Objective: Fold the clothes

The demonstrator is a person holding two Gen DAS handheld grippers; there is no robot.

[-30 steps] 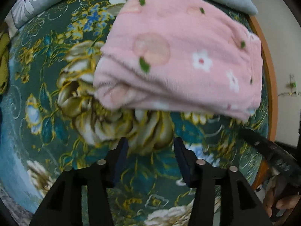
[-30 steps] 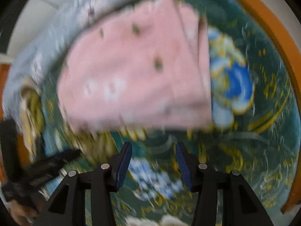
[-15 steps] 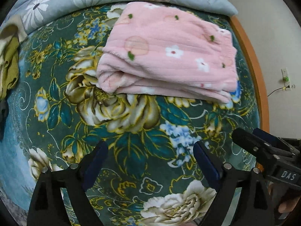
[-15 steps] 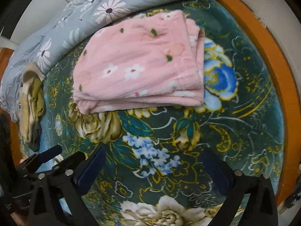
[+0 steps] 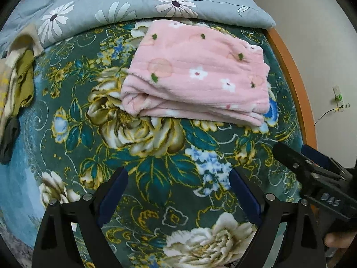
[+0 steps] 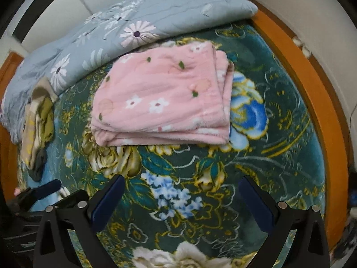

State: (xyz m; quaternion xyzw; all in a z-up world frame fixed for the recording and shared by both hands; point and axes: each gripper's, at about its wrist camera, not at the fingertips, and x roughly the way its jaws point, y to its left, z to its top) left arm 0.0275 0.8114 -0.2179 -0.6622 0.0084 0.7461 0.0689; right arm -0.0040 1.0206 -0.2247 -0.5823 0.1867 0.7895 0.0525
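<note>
moved: both grippers up, jaws spread since earlier
left gripper (image 5: 178, 195): wide, empty
right gripper (image 6: 181, 202): wide, empty
folded pink floral fleece garment (image 5: 196, 76): on green floral blanket (image 5: 156, 156)

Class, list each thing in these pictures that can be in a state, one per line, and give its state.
Pink garment: folded, lying flat on the bed blanket.
Grey quilt: bunched along the far edge.
Pile of clothes: crumpled, unfolded.
Left gripper: open, empty.
Right gripper: open, empty.
</note>
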